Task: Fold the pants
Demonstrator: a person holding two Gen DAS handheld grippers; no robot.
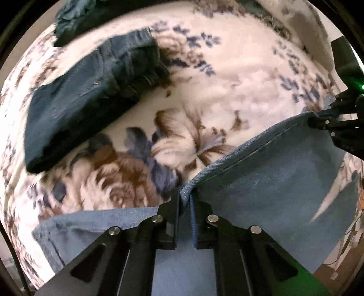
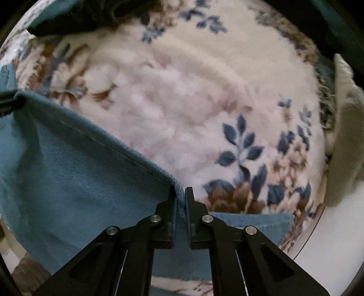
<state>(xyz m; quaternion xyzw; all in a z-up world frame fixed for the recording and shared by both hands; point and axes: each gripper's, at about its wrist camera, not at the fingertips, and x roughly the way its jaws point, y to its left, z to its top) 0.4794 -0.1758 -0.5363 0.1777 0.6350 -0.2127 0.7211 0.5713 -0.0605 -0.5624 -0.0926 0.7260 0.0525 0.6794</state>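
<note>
Light blue denim pants (image 1: 277,164) lie on a floral blanket (image 1: 227,75), with one hemmed edge lifted off it and stretched between both grippers. My left gripper (image 1: 184,195) is shut on the left corner of that edge, the cloth pinched between its black fingers. The right gripper (image 1: 318,120) shows at the right of the left wrist view, clamped on the other corner. In the right wrist view the pants (image 2: 79,173) hang to the left, and my right gripper (image 2: 180,193) is shut on the hem corner. The left gripper's tip (image 2: 9,102) peeks in at the left edge.
A folded pair of dark blue jeans (image 1: 75,102) lies on the blanket at upper left, with another dark garment (image 1: 72,20) behind it. The blanket (image 2: 182,95) spreads beyond the hem. A white pillow or cushion (image 2: 345,127) sits at the right.
</note>
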